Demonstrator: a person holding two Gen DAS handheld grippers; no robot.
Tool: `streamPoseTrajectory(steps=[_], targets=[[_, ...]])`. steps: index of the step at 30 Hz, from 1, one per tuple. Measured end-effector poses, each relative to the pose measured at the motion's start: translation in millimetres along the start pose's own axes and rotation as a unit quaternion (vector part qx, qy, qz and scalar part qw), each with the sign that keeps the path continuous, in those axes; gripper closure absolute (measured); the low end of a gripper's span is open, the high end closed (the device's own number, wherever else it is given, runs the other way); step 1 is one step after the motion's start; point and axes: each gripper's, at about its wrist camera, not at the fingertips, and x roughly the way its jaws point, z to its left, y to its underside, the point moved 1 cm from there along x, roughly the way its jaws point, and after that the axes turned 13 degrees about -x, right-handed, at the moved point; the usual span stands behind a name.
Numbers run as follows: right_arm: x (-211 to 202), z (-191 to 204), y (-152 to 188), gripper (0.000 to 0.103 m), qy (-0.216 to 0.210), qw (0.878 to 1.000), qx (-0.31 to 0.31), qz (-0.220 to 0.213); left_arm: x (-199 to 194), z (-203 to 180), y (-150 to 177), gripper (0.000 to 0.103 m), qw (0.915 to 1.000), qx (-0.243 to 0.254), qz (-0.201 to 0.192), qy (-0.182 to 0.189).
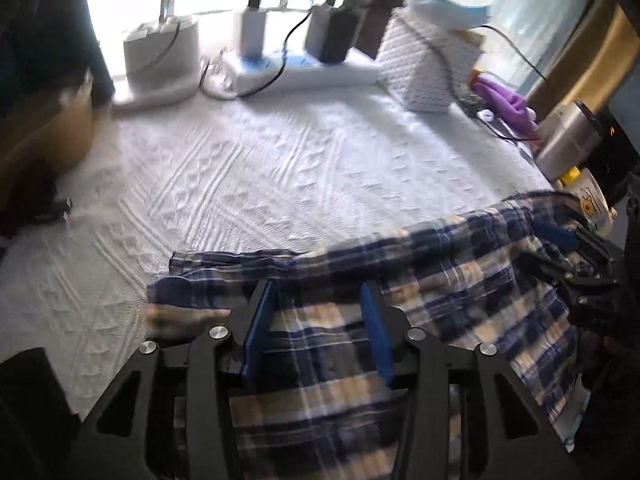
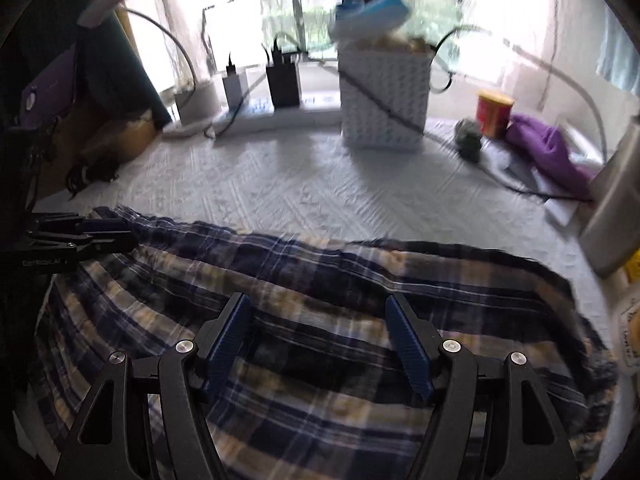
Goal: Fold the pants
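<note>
Blue, yellow and white plaid pants (image 1: 420,280) lie bunched across the near part of a white quilted bed cover (image 1: 280,168). They also fill the near half of the right wrist view (image 2: 320,300). My left gripper (image 1: 320,296) is open just above the cloth, with nothing between its blue pads. It also shows at the left edge of the right wrist view (image 2: 120,232). My right gripper (image 2: 320,304) is open over the pants, holding nothing. It appears at the right of the left wrist view (image 1: 560,240).
A white patterned bag (image 2: 384,100) stands at the far side, by chargers and cables (image 1: 280,40) on the window ledge. A purple cloth (image 2: 548,148), a red can (image 2: 494,114) and a metal container (image 1: 568,140) sit to the right. A cardboard box (image 1: 48,132) stands left.
</note>
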Motion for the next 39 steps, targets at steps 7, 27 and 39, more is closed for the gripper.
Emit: streamPoseTrajectory(steps=[7,27,39], targets=[[25,2,-8,0.022,0.009,1.0,-0.006,0.023,-3,10,-7,0.059,0.9989,-0.008,-0.023,-0.039],[-38,-14,30,0.02,0.058,0.998,0.033,-0.009,-70,67,62,0.043,0.9946,-0.088,-0.044,-0.032],[-79,-43,99,0.02,0.108,0.99,0.085,0.002,-85,58,119,0.043,0.9951,-0.077,-0.033,-0.052]])
